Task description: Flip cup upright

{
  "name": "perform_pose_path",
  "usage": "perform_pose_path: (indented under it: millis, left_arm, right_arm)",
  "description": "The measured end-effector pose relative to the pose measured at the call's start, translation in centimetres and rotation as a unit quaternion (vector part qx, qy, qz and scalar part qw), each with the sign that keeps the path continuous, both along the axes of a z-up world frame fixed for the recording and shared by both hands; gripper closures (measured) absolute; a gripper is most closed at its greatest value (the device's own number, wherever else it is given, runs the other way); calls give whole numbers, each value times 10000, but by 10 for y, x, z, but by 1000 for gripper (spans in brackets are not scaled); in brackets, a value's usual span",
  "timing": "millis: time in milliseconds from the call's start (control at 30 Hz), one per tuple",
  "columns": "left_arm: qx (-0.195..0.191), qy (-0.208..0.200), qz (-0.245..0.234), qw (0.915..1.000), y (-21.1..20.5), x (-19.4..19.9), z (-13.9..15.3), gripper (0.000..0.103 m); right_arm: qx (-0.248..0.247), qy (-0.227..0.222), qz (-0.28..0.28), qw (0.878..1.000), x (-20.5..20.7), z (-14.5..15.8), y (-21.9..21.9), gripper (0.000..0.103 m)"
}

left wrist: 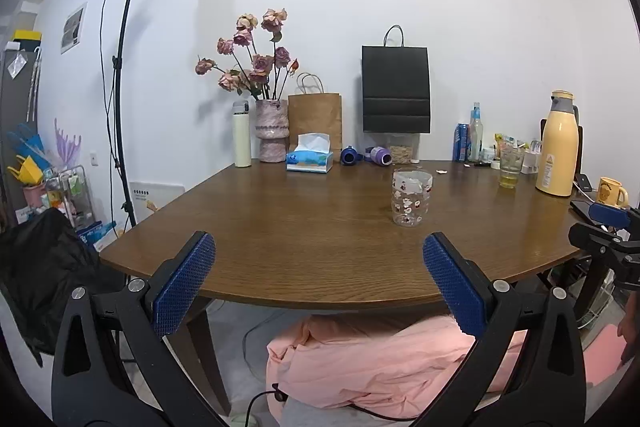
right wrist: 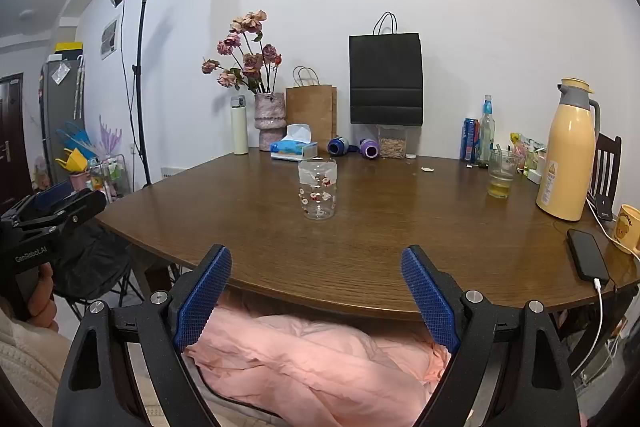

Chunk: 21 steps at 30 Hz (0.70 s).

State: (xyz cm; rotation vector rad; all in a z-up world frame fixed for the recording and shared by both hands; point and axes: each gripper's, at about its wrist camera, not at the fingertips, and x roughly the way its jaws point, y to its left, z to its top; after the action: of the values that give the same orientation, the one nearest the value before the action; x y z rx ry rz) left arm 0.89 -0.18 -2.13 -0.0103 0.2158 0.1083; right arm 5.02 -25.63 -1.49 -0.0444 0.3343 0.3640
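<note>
My left gripper hangs level, jaws spread wide and holding nothing. My right gripper sits alongside it, equally wide and unladen.

A brown wooden table with a curved near edge carries a patterned clear cup standing near its middle. Along the far edge sit a white flask, pink vase, tissue box and paper bags. Toward the right edge stand a yellow thermos, a glass seemingly holding yellowish liquid, and a phone.
</note>
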Motion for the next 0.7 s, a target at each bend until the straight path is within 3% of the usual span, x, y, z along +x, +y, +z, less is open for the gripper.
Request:
perform_pose_path:
  millis: [700]
  left_arm:
    - [23, -9, 52, 10000, -1, -1, 0, 0]
  right_arm:
    - [-144, -56, 20, 9999, -2, 1, 4, 12]
